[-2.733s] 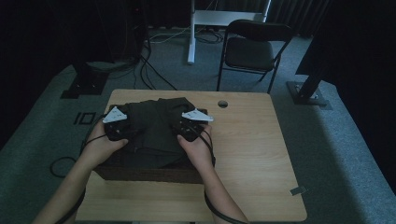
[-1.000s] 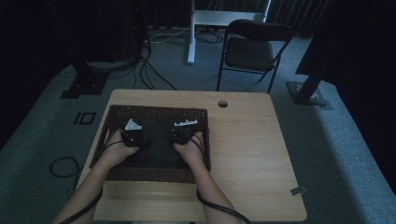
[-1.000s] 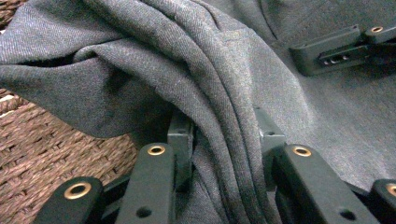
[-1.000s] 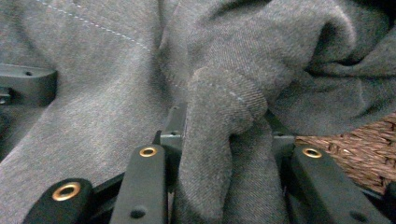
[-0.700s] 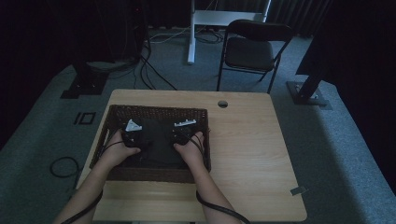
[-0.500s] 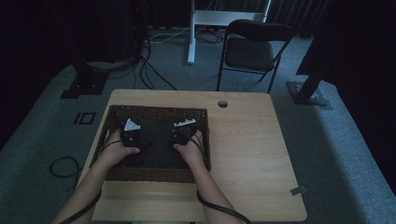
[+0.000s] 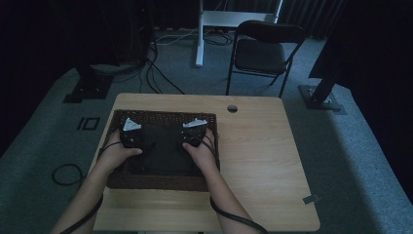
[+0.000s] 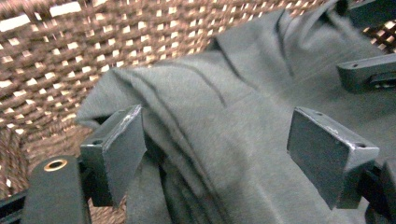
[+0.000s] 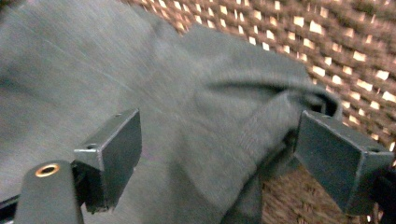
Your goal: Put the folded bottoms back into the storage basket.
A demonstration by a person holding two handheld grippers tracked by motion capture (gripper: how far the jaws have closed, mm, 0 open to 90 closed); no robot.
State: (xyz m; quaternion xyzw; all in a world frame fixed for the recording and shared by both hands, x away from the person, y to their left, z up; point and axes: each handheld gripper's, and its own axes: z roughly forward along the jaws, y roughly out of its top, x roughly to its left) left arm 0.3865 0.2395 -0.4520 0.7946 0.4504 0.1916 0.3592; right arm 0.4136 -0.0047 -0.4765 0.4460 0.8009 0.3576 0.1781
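Observation:
A folded dark grey garment [image 7: 160, 151] lies inside a brown woven basket [image 7: 160, 181] on the wooden table. My left gripper [image 7: 132, 139] hangs over the garment's left end, my right gripper [image 7: 191, 136] over its right end. In the left gripper view the left gripper [image 8: 224, 149] has just been opening, and the cloth [image 8: 219, 121] lies loose between its wide jaws. The right gripper [image 9: 219, 154] has likewise just been opening, with a fold of the garment [image 9: 196, 107] beneath the spread jaws and no pad pressing it. Basket weave [image 9: 345, 42] shows behind the cloth.
The basket takes up the left part of the wooden table [image 7: 263, 161], which has a round cable hole [image 7: 232, 108] near its far edge. Beyond the table stand a black folding chair [image 7: 263, 53] and a desk leg [image 7: 198, 34]. Cables lie on the grey floor.
The garment, held up above the table earlier, now lies down in the basket. Both hands stay over it; the left one has lifted slightly.

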